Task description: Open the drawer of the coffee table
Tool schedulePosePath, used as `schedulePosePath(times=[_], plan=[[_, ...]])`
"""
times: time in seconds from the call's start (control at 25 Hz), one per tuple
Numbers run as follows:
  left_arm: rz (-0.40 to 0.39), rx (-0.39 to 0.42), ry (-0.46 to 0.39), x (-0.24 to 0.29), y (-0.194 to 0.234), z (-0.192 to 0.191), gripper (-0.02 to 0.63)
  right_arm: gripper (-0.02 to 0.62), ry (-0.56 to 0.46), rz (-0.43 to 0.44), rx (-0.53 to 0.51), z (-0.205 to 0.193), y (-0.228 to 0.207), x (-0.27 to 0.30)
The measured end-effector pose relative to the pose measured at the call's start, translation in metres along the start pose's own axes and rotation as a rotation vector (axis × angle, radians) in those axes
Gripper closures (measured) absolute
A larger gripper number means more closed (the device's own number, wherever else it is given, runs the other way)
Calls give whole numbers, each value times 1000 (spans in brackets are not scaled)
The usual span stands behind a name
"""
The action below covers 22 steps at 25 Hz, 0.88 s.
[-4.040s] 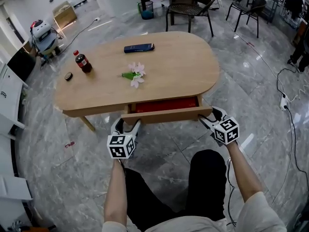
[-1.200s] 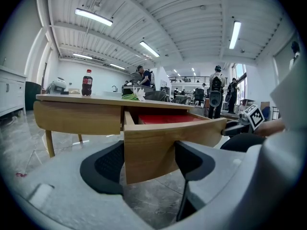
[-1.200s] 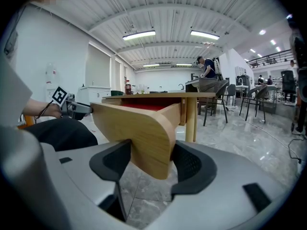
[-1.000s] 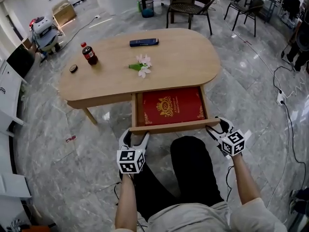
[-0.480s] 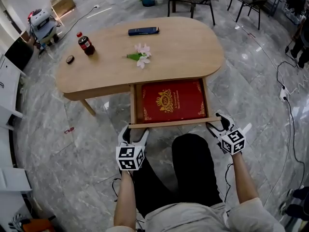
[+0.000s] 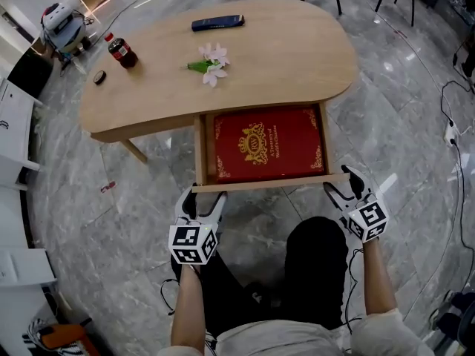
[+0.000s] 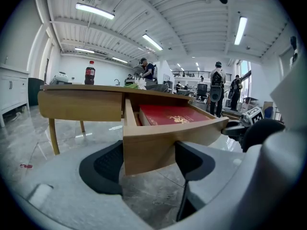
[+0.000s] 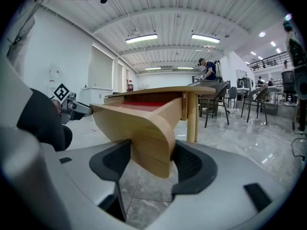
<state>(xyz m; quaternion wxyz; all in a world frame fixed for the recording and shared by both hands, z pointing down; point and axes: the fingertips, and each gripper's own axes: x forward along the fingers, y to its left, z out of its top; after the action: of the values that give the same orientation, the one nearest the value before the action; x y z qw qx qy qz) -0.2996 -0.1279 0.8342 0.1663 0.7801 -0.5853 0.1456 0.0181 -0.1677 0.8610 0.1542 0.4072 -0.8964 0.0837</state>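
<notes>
Left tool (image 7: 148,162): jaws clamped across the left end of the drawer (image 6: 267,182) front panel; the wood fills the gap between the pads. Right tool (image 8: 151,164): likewise closed over the right end of the same panel. From the gripper views I cannot say how hard the pads press, only that both sides meet the wood.

Drawer position: pulled well out from under the worktop (image 6: 282,58) toward the person's knees, with both side walls exposed. The red gilt-printed book (image 6: 267,142) inside lies in full view.

Change: four seconds ago the drawer was open only a crack and showed a thin red strip. One second ago most of the red cover showed. Since half a second ago the front panel has come slightly nearer the body, both tools moving back with it.

Judgement: the opening is essentially done; little travel seems left, so any further pull risks hitting the end of the run.

Unchanged on the worktop: bottle (image 6: 118,51), flower (image 6: 208,64), dark flat case (image 6: 217,23).
</notes>
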Motion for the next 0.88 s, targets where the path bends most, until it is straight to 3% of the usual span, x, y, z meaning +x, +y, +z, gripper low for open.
schedulePosePath(times=[0.28,0.48,0.72,0.88], plan=[[15,-7,59,5,1,-3,279,314,22,13,13,-2,-5,3],[70,-51,110,-16,4,8,281,316,112,-39,137,4,-8,-16],[96,-71,177,-63,-19,51,281,317,208,-49,186,60,22,-55],[76,-78,202,-100,-52,103,281,319,253,-31,229,119,57,-79]])
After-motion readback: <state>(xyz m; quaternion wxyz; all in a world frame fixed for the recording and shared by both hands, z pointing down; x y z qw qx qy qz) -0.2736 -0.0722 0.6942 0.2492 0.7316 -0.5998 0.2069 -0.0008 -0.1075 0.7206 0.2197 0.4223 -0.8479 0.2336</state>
